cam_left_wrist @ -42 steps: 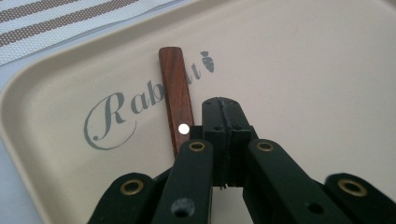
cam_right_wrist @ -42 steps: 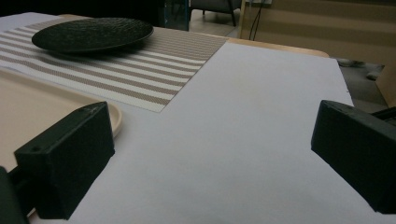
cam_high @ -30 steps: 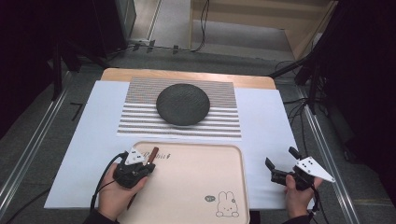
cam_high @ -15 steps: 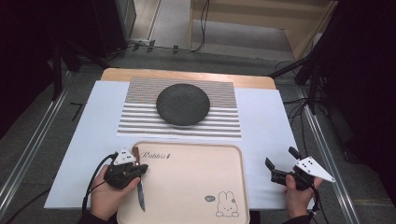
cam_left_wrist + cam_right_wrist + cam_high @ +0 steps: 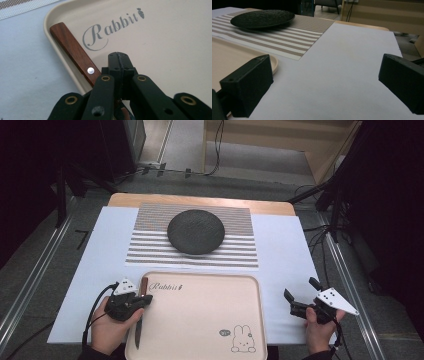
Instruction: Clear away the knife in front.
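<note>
— White sheeting [image 5: 280,250] covers our wooden table, and on it, toward the far side, we see a brown-and-white striped woven placemat [image 5: 150,247] bearing a round black textured plate [image 5: 195,231]. What lies nearer us?

— We have a beige rectangular plastic tray [image 5: 200,320] printed with "Rabbit" and a small rabbit drawing. Along its left rim rests a knife with a dark wooden riveted handle [image 5: 72,50], the handle toward the placemat and the blade toward us.

— And our left gripper [image 5: 119,62]?

— We see it over the tray's near-left corner, just above the knife, its jaws clenched together with nothing between them; the handle runs beside them on the left, partly hidden beneath the gripper's black body.

— What about the right gripper [image 5: 300,296]?

— We hold it off the tray's right edge over bare white sheeting, jaws released wide and empty. The plate and placemat stand well apart from both grippers.
</note>
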A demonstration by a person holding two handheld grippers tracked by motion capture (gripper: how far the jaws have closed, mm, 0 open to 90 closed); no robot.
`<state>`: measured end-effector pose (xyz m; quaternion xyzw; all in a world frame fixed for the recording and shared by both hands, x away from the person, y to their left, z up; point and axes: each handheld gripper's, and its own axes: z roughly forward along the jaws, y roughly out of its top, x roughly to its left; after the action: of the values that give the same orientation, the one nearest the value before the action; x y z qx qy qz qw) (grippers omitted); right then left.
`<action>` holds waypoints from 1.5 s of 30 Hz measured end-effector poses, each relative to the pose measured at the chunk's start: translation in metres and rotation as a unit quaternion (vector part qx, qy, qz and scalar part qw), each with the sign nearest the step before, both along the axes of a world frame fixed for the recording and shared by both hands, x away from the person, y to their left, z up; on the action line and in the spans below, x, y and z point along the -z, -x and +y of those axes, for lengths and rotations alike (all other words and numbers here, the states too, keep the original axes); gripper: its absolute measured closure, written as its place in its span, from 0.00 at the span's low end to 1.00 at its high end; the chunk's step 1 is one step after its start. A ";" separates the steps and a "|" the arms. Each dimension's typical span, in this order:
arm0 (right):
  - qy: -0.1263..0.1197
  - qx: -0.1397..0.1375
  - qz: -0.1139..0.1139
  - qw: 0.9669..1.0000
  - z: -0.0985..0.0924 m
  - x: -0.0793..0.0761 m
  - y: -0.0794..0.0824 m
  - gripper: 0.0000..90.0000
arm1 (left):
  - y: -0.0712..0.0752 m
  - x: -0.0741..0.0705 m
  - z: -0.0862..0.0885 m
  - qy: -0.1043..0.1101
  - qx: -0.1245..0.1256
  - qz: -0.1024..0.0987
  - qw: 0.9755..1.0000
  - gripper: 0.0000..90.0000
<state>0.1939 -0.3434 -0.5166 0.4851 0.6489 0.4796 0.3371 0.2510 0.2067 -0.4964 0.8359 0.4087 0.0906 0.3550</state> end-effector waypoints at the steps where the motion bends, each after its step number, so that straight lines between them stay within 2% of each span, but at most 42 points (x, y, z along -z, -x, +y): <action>1: 0.000 0.000 0.000 1.000 0.000 0.000 0.000 0.00 | 0.000 0.000 0.001 0.001 -0.001 0.000 1.000 1.00; 9: 0.001 -0.001 0.000 1.000 0.000 0.000 0.000 0.00 | -0.001 0.001 0.003 0.007 -0.001 -0.005 1.000 1.00; 11: 0.001 -0.001 0.000 1.000 0.000 0.000 0.000 0.00 | -0.001 0.001 0.005 0.018 0.002 -0.007 1.000 1.00; 14: 0.001 -0.001 0.000 1.000 0.000 0.000 0.000 0.00 | 0.000 -0.002 0.009 0.041 0.006 -0.020 0.999 0.99; 18: 0.001 0.000 0.001 1.000 0.001 0.000 0.000 0.00 | 0.003 -0.008 0.011 0.060 0.003 -0.049 0.997 0.77; 23: 0.001 0.000 0.001 1.000 0.000 0.000 0.000 0.00 | 0.005 -0.015 0.016 0.085 -0.012 -0.086 0.993 0.47; 30: 0.001 0.000 0.001 1.000 0.000 0.000 0.000 0.00 | 0.006 -0.021 0.027 0.110 -0.023 -0.113 0.987 0.13; 32: 0.001 -0.001 0.000 1.000 0.000 0.000 0.000 0.00 | 0.007 -0.023 0.031 0.118 -0.023 -0.121 0.985 0.09; 35: 0.001 -0.001 0.000 1.000 0.000 0.000 0.000 0.00 | 0.007 -0.025 0.034 0.118 -0.026 -0.128 0.984 0.00; 45: 0.001 -0.002 -0.001 1.000 0.000 0.000 0.000 0.00 | 0.005 -0.026 0.050 0.119 -0.043 -0.139 0.982 0.00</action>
<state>0.1940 -0.3431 -0.5166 0.4834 0.6501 0.4795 0.3373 0.2458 0.2563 -0.4709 0.7483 0.3993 0.1716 0.5013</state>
